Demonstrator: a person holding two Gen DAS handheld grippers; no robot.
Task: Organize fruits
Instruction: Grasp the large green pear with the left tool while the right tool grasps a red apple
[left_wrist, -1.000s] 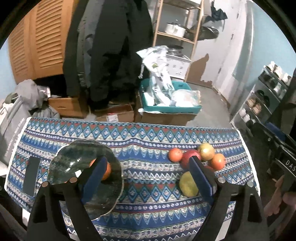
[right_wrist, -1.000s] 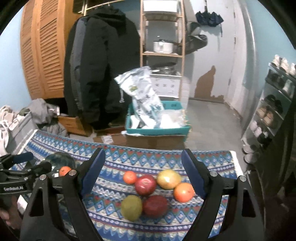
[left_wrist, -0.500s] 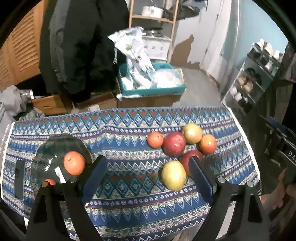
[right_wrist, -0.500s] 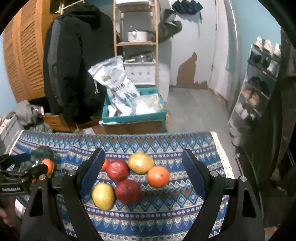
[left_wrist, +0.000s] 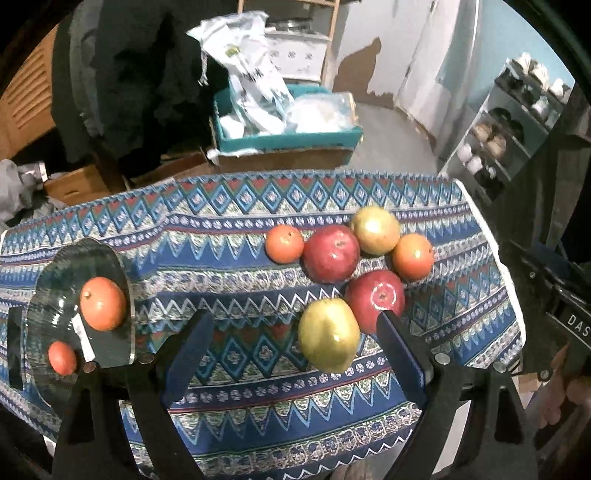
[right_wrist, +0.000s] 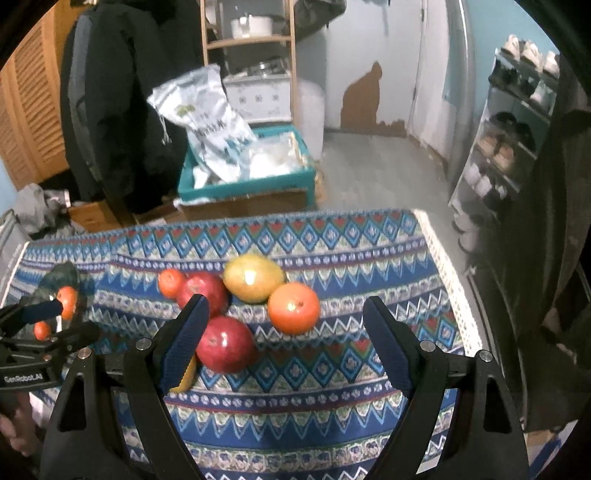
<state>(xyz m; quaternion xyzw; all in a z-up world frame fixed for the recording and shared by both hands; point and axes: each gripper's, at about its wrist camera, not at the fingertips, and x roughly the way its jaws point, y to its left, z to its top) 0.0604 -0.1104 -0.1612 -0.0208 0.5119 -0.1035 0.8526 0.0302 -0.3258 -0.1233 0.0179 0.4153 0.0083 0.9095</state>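
A cluster of fruit lies on the patterned cloth: a yellow-green fruit (left_wrist: 328, 339), two red apples (left_wrist: 375, 299) (left_wrist: 331, 253), a yellow apple (left_wrist: 375, 230) and two oranges (left_wrist: 284, 243) (left_wrist: 413, 257). A dark glass plate (left_wrist: 48, 273) at the left holds an orange (left_wrist: 102, 303) and a smaller one (left_wrist: 62, 357). My left gripper (left_wrist: 295, 332) is open, above the cloth, the yellow-green fruit between its fingers. My right gripper (right_wrist: 284, 317) is open over the cluster, near a red apple (right_wrist: 226, 344) and an orange (right_wrist: 293, 308). The left gripper shows in the right wrist view (right_wrist: 55, 325).
The table's right edge (right_wrist: 447, 273) and far edge drop to the floor. Beyond stand a teal crate with bags (right_wrist: 243, 166), a wooden shelf, hanging coats and a shoe rack (right_wrist: 517, 140).
Both grippers have moved right and closer to the fruit cluster. The left gripper left the plate area, and the plate now sits at its left. Both stay open.
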